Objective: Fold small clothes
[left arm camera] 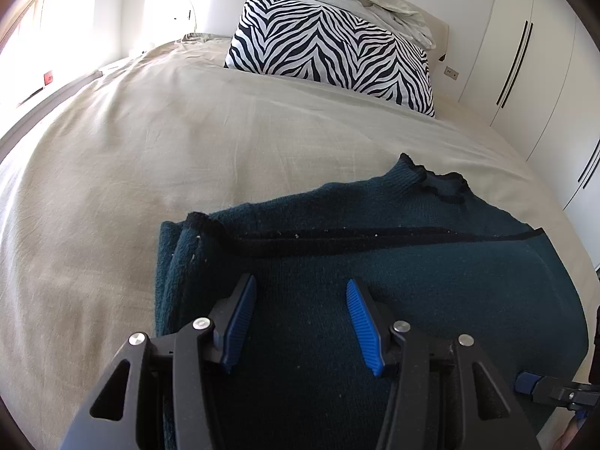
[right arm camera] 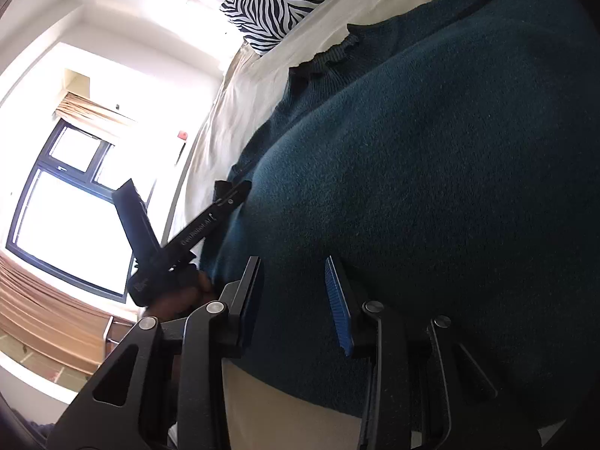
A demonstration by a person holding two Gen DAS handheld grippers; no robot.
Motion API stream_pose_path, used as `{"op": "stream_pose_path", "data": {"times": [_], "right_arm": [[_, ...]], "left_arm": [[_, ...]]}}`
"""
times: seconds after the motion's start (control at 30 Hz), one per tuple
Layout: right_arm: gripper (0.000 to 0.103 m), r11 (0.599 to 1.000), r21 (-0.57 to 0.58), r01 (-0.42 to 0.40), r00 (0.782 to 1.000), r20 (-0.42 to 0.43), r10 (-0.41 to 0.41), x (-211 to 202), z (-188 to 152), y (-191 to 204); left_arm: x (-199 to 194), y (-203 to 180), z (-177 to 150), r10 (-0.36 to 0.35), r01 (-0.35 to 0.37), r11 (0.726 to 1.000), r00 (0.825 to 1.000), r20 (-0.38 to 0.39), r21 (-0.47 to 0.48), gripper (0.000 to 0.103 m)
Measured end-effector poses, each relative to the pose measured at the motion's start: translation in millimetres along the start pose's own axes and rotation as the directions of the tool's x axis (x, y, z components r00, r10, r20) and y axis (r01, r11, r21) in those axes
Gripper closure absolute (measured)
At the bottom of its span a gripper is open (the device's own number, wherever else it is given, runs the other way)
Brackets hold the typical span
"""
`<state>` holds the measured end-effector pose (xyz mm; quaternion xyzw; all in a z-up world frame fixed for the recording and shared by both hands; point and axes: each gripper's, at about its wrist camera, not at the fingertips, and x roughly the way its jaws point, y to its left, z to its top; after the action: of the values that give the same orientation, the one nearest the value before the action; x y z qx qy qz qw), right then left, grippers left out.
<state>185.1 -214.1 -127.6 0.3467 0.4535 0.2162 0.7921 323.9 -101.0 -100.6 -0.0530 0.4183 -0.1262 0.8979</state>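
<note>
At six o'clock in the left wrist view, the left gripper [left arm camera: 302, 322] hovers over the teal sweater [left arm camera: 375, 281] with its blue pads spread about halfway and nothing between them but the knit below. At six o'clock in the right wrist view, the right gripper [right arm camera: 290, 300] stands narrower, its jaws apart over the sweater's near edge; I cannot tell whether a pad touches the fabric, and no fold is pinched. The sweater lies on the beige bedsheet [left arm camera: 150, 168], toward five o'clock in the left view. One side seems already folded in: layered edges stack at nine o'clock and a dark seam runs across the middle. The collar [left arm camera: 431, 180] points to one o'clock. Further folds look still undone. Beyond, at twelve o'clock, rests a zebra pillow [left arm camera: 330, 48].
</note>
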Motion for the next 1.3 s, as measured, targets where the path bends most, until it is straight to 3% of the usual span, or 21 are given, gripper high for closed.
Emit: {"op": "stream_pose_path", "data": {"times": [0.1,0.2,0.27,0.37,0.47,0.57,0.63,0.7,0.8,0.87,1.0,1.1,1.2,1.3], "right_arm": [[0.072,0.996,0.066,-0.052,0.998,0.04,0.049,-13.2,4.9,-18.6],[0.072,0.994,0.106,-0.022,0.992,0.129,0.008,-44.0,13.1,-43.5],[0.072,0.986,0.167,-0.029,0.983,0.182,-0.002,-66.7,13.8,-64.0],[0.072,0.971,0.24,0.006,0.962,0.262,-0.071,-107.9,14.5,-91.3],[0.07,0.942,0.333,0.048,0.933,0.321,-0.161,-144.1,7.7,-110.9],[0.067,0.926,0.357,0.121,0.914,0.324,-0.244,-173.5,-0.5,-116.4],[0.059,0.934,0.353,0.054,0.923,0.338,-0.181,-177.3,-8.4,-110.3],[0.059,0.947,0.32,-0.021,0.944,0.318,-0.086,-164.2,-12.3,-92.0],[0.059,0.961,0.253,-0.108,0.972,0.231,0.048,-122.5,-22.1,-49.4],[0.059,0.96,0.242,-0.144,0.984,0.141,0.112,-80.5,-24.5,-28.5],[0.063,0.954,0.281,-0.104,0.994,0.017,0.104,-27.5,-46.0,-34.4],[0.064,0.938,0.302,-0.172,0.985,0.068,0.158,-40.4,-55.2,-54.4],[0.064,0.939,0.307,-0.154,0.983,0.147,0.113,-75.5,-49.1,-76.6],[0.062,0.93,0.35,-0.109,0.97,0.241,0.023,-121.2,-36.5,-107.6]], "left_arm": [[-23.9,1.0,-7.6,-0.007,0.006,0.999,1.0,-0.018,-0.053,0.049],[-57.9,3.1,-31.8,-0.108,0.105,0.991,0.994,-0.029,-0.077,0.049],[-75.2,-10.3,-52.1,-0.155,0.154,0.988,0.987,-0.043,-0.027,0.049],[-73.7,-33.7,-79.9,-0.196,0.199,0.98,0.974,-0.115,0.019,0.048],[-72.2,-29.2,-93.2,-0.18,0.183,0.983,0.979,-0.093,0.019,0.048],[-82.4,-15.2,-92.3,-0.182,0.18,0.983,0.978,-0.096,-0.031,0.049],[-91.9,-12.8,-91.7,-0.21,0.206,0.977,0.974,-0.087,-0.052,0.049],[-97.9,-20.1,-91.6,-0.24,0.237,0.971,0.968,-0.077,-0.042,0.049],[-93.1,-29.1,-96.5,-0.249,0.248,0.969,0.964,-0.092,-0.021,0.048],[-88.8,-20.3,-103.0,-0.242,0.237,0.97,0.965,-0.103,-0.055,0.048],[-95.6,7.7,-111.2,-0.271,0.26,0.959,0.958,-0.093,-0.108,0.057],[-106.9,31.5,-115.7,-0.271,0.26,0.957,0.96,-0.075,-0.124,0.057],[-122.4,62.3,-120.3,-0.278,0.267,0.948,0.96,-0.04,-0.175,0.057],[-147.7,96.1,-122.4,-0.234,0.232,0.949,0.972,0.015,-0.216,0.048]]}}
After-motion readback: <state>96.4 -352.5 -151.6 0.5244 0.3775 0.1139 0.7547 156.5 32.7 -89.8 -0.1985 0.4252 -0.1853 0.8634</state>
